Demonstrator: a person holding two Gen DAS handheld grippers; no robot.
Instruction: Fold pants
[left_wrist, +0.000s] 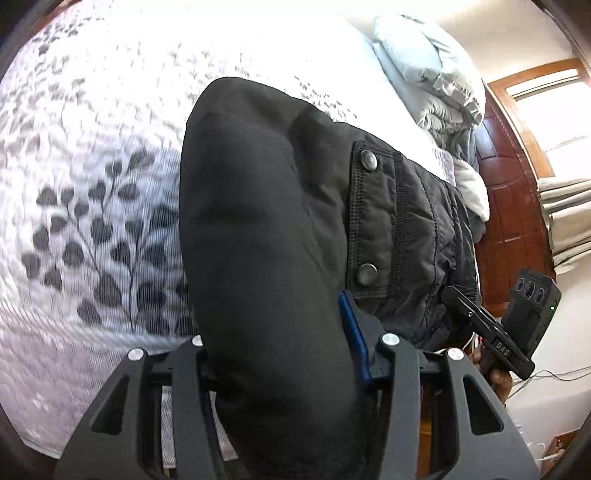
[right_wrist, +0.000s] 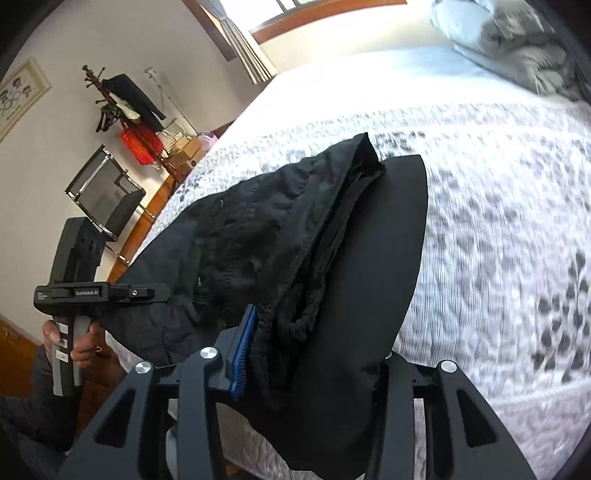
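Observation:
Black padded pants (left_wrist: 388, 206) with two metal snaps lie over the near edge of a bed (left_wrist: 92, 184). My left gripper (left_wrist: 280, 354) is shut on the pants' smooth dark fabric, which bulges up between the jaws and hides the fingertips; a blue pad (left_wrist: 352, 332) shows on the right finger. My right gripper (right_wrist: 306, 354) is shut on the gathered waistband and drawstring edge of the pants (right_wrist: 258, 240); its blue pad (right_wrist: 242, 350) presses the left side. Each gripper shows in the other's view, the right one (left_wrist: 491, 328) and the left one (right_wrist: 110, 291).
The bed has a white quilt with grey leaf print (right_wrist: 498, 221). Folded grey bedding and pillows (left_wrist: 436, 74) lie at the head. A wooden door (left_wrist: 513, 206), a coat stand (right_wrist: 118, 99) and a chair (right_wrist: 103, 192) stand beside the bed.

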